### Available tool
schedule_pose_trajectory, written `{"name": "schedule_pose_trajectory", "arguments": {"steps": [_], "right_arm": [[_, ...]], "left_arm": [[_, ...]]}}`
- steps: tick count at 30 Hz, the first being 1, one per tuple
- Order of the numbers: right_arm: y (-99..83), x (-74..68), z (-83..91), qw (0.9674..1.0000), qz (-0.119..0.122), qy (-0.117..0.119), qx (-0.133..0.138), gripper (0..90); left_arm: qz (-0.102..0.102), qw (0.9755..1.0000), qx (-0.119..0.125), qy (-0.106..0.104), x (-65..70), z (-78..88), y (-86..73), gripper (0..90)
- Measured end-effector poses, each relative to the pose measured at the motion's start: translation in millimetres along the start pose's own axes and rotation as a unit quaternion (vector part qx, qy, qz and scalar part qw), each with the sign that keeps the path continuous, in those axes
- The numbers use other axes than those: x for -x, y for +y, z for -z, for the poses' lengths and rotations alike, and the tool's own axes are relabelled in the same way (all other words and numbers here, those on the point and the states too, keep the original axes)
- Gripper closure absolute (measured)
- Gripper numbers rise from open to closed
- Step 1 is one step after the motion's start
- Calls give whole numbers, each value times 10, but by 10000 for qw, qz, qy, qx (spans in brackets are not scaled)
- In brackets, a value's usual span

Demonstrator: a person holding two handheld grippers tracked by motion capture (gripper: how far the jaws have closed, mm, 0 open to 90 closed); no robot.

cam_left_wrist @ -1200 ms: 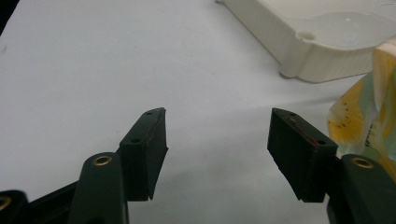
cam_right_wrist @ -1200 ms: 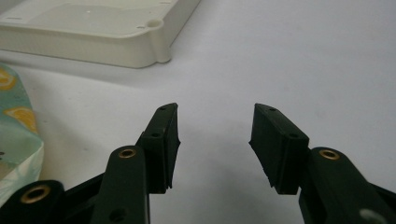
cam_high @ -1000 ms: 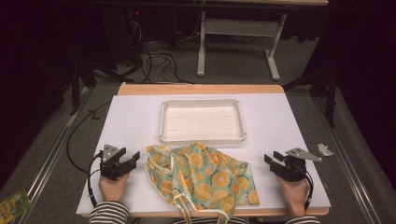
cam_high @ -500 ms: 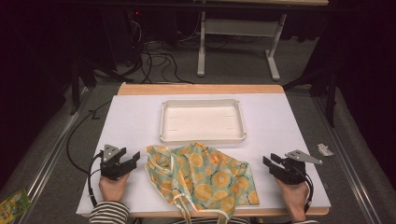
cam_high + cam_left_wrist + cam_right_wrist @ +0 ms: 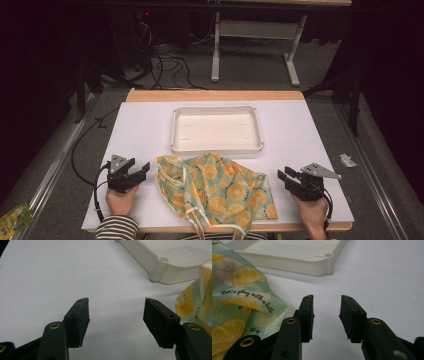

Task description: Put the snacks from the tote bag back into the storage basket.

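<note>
So nothing's really been handled yet as far as I can see. The lemon-print cloth (image 5: 215, 187) is lying crumpled on the near middle of the white worktop (image 5: 140, 130), with its drawstrings hanging off the near edge. Looks like a fabric bag or apron type thing; the right gripper view even catches some printed writing on it. Just behind it on the far side sits the cream tray (image 5: 217, 129), empty, and the cloth's far edge comes right up to the tray's near rim, maybe touching it, hard to say.

The left gripper (image 5: 131, 174) is resting on the worktop just left of the cloth, jaws spread wide with only bare worktop between them; the cloth edge sits off to the side of one jaw in its own view. The right gripper (image 5: 292, 181) is parked on the right of the cloth, near but not touching. Its jaws have just been closing in a bit, but they're still apart with a clear gap and nothing between them.

My read is that this is the very start: no grab made, cloth not lifted, not folded, not in the tray. Pretty much everything is left: get hold of the cloth edges, then sort it out, possibly into that tray
</note>
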State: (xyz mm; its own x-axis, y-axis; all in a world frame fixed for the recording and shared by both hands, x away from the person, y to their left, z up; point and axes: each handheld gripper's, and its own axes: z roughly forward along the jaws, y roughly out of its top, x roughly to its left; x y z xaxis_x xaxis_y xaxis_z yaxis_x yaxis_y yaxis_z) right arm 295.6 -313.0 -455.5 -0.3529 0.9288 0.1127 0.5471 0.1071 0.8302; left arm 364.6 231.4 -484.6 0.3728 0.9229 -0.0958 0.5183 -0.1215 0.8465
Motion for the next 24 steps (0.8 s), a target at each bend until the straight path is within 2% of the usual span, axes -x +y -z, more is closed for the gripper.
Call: {"name": "schedule_pose_trajectory", "arguments": {"steps": [14, 24], "right_arm": [[-38, -256, 81, 9991, 252, 320, 75, 648], [-62, -398, 160, 9981, 318, 514, 103, 645]], "left_arm": [[-6, 10000, -30, 38, 5, -5, 2, 382], [-22, 10000, -40, 36, 8, -9, 3, 383]]}}
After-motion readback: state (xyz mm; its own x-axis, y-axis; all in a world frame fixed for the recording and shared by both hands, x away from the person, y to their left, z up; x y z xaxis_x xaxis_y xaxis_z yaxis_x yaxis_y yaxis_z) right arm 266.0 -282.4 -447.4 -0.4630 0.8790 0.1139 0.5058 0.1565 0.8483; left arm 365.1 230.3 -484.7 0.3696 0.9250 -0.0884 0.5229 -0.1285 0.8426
